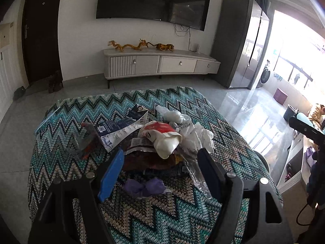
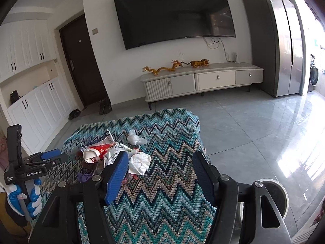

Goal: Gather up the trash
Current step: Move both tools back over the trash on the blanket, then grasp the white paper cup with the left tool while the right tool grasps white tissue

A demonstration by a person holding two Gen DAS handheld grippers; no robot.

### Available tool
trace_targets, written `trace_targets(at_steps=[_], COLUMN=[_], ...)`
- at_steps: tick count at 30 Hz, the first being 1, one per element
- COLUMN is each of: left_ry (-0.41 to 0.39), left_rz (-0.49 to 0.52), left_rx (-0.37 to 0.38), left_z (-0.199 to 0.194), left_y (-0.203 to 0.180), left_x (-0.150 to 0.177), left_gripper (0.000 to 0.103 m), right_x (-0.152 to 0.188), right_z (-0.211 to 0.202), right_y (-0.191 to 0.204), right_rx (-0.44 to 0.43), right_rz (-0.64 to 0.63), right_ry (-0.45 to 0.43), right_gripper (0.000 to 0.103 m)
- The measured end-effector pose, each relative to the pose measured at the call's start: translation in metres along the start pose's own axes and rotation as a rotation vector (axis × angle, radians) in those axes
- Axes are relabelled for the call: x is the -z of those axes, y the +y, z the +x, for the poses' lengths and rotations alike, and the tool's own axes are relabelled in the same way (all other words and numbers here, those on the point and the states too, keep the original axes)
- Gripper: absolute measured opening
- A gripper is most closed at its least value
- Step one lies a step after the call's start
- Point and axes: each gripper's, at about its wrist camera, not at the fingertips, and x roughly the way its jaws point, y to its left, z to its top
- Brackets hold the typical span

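A living room with grey floor tiles holds a table covered by a zigzag-patterned cloth [image 1: 67, 142]. A wall-mounted television [image 1: 154, 2] hangs above a low cabinet [image 1: 158, 63], and a tall grey refrigerator [image 1: 241, 46] stands to the right of the cabinet.

Left wrist view: The trash pile [image 1: 154, 140] lies near the middle of the cloth. It consists of a crumpled red-and-white cup [image 1: 162, 138], a blue-and-white printed wrapper [image 1: 119, 126], crumpled white plastic [image 1: 172, 116] and a dark brown wrapper [image 1: 146, 160]. A purple scrap [image 1: 144, 186] lies on the cloth just in front of the pile. The left gripper [image 1: 160, 158] stands open above the near edge of the pile. Nothing is held between its jaws; the purple scrap and the brown wrapper appear in the gap, below the fingers.

Right wrist view: The same cloth [image 2: 162, 203] fills the lower frame. The trash pile [image 2: 113, 154] sits toward its left side, with a crumpled white tissue [image 2: 140, 163] at the right edge of the pile. The right gripper [image 2: 160, 164] is open and empty, to the right of the pile; only cloth shows between its fingers. The left gripper [image 2: 59, 156] enters from the left edge, held by a hand in a blue-and-white glove [image 2: 34, 201], with its tips at the left side of the pile. A round white-rimmed bin [image 2: 274, 195] stands on the floor beside the table at the lower right.
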Motion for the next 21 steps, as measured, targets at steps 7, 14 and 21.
trace_targets(at_steps=[7, 14, 21], left_ry=[0.068, 0.080, 0.081], left_rz=[0.092, 0.125, 0.166], left_rx=[-0.069, -0.137, -0.163], left_z=[0.043, 0.073, 0.091], left_y=[-0.014, -0.014, -0.021], left_x=[0.004, -0.006, -0.012], left_gripper=[0.073, 0.073, 0.073], right_x=[0.006, 0.014, 0.020], right_z=[0.034, 0.089, 0.143], right_y=[0.004, 0.009, 0.016], right_rx=[-0.031, -0.074, -0.129], right_rz=[-0.015, -0.053, -0.070], right_ry=[0.072, 0.174, 0.251], right_gripper=[0.067, 0.068, 0.068])
